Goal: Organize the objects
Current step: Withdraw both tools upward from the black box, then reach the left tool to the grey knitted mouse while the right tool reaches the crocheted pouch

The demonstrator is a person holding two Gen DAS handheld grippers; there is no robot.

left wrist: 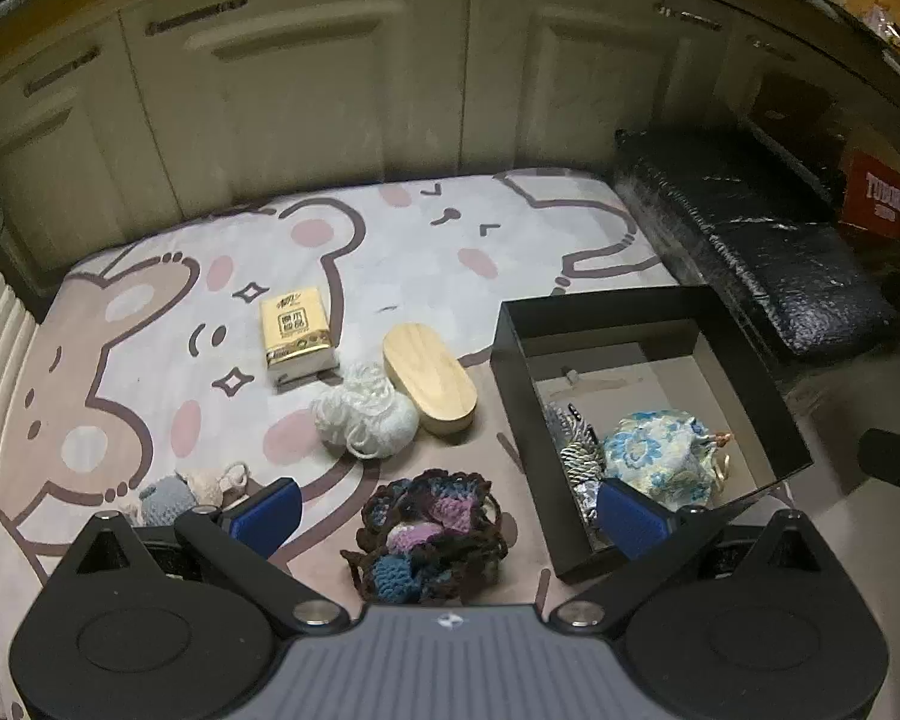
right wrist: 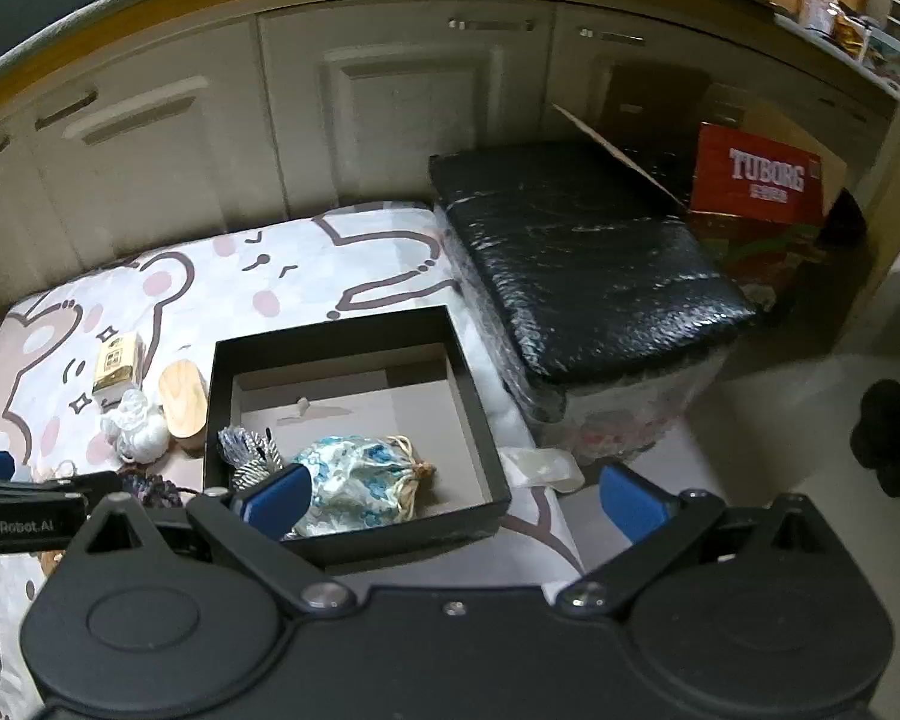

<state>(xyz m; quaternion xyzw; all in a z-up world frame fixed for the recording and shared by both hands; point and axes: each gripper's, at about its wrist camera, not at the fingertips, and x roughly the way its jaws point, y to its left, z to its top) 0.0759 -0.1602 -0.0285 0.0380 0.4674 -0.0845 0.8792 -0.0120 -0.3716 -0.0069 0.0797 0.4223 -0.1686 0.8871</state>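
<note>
A black open box (left wrist: pixel 624 307) (right wrist: pixel 354 324) stands on the cartoon-print mat (left wrist: pixel 390 228). Inside it lie a blue floral pouch (left wrist: pixel 660 450) (right wrist: pixel 360 474) and a striped silver piece (left wrist: pixel 579 450) (right wrist: pixel 252 456). On the mat lie a dark crocheted piece (left wrist: pixel 432 534), a white yarn ball (left wrist: pixel 363 414) (right wrist: pixel 138 429), an oval wooden box (left wrist: pixel 429 378) (right wrist: pixel 183 399), a gold tissue pack (left wrist: pixel 297 330) (right wrist: pixel 117 363) and small knitted toys (left wrist: pixel 186 489). My left gripper (left wrist: pixel 444 516) is open above the crocheted piece. My right gripper (right wrist: pixel 456 501) is open over the box's near right corner.
A black wrapped cushion (left wrist: pixel 750 222) (right wrist: pixel 582 258) lies right of the mat. A red Tuborg carton (right wrist: pixel 756 177) (left wrist: pixel 879 201) stands behind it. Cream cabinet doors (left wrist: pixel 330 90) line the back. A white cloth (right wrist: pixel 540 468) lies by the box.
</note>
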